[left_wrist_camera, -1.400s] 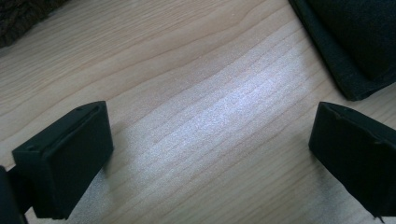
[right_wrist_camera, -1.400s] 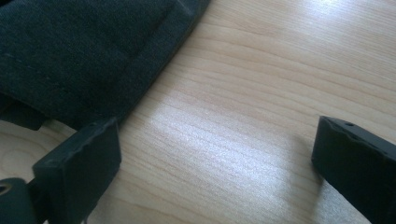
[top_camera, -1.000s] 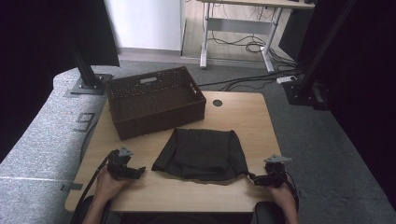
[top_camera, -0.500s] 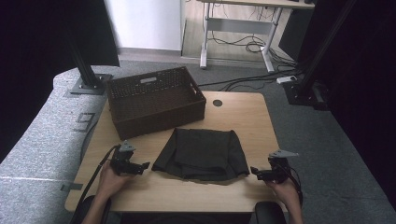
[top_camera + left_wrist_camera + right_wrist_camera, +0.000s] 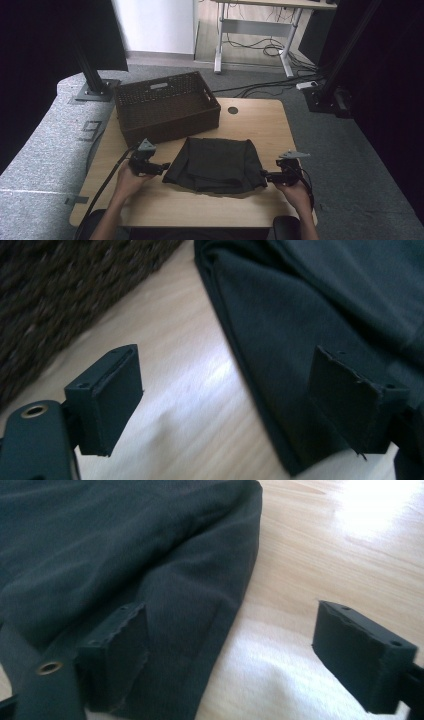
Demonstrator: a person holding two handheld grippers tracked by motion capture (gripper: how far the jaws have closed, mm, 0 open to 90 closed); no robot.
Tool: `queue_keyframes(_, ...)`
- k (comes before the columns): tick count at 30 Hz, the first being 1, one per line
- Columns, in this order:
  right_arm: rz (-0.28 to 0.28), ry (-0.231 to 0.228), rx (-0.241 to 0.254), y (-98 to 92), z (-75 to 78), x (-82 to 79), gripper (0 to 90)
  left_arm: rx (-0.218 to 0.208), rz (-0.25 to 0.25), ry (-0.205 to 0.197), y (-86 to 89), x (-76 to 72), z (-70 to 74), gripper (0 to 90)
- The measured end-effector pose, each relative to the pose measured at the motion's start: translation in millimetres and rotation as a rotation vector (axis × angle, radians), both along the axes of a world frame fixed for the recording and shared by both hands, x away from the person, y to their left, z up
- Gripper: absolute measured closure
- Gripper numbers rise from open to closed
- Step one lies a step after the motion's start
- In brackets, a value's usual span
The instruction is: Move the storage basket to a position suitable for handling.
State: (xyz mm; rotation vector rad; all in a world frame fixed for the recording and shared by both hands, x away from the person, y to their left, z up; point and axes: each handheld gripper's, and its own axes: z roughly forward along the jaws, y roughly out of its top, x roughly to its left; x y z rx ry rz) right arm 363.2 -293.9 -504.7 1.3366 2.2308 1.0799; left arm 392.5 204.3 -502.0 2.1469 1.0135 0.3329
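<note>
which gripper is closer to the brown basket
The left gripper, at the dark cloth's left edge: the woven basket sits just beyond it, while the right gripper is across the cloth.

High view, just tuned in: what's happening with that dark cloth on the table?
A person holds a gripper in each hand at the near corners of the folded dark cloth. The left gripper and right gripper have open jaws that have just been closing, each straddling a cloth edge without pinching it yet. The woven basket sits behind on the table.
</note>
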Motion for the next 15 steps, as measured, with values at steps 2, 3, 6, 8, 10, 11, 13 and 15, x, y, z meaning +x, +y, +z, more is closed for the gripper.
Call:
queue_keyframes(2,0.002,0.002,0.002,4.0,1.1,5.5,18.1,-0.006,-0.010,-0.001,-6.4,5.1,1.4,15.3)
queue_keyframes(3,0.002,0.002,0.002,5.5,1.3,7.4,19.6,-0.004,-0.017,-0.003,-9.9,7.6,1.9,15.4)
queue_keyframes(6,0.011,0.005,0.000,11.1,2.8,14.7,25.3,0.004,-0.029,-0.013,-20.7,14.6,3.4,16.4)
queue_keyframes(8,0.013,0.006,-0.006,15.1,3.8,20.5,28.6,0.003,-0.036,-0.016,-26.6,19.9,3.9,18.1)
queue_keyframes(10,0.015,0.006,-0.010,18.4,4.5,25.7,31.7,0.007,-0.038,-0.021,-31.9,25.1,3.6,19.7)
queue_keyframes(11,0.015,0.008,-0.010,19.6,4.6,27.8,33.6,0.010,-0.041,-0.021,-34.5,27.9,3.0,21.2)
queue_keyframes(13,0.019,0.018,-0.008,22.9,4.0,33.9,36.9,0.022,-0.048,-0.021,-39.1,33.1,1.0,23.6)
queue_keyframes(15,0.020,0.026,-0.011,25.4,2.7,38.7,41.1,0.030,-0.052,-0.021,-42.1,36.4,-1.0,27.4)
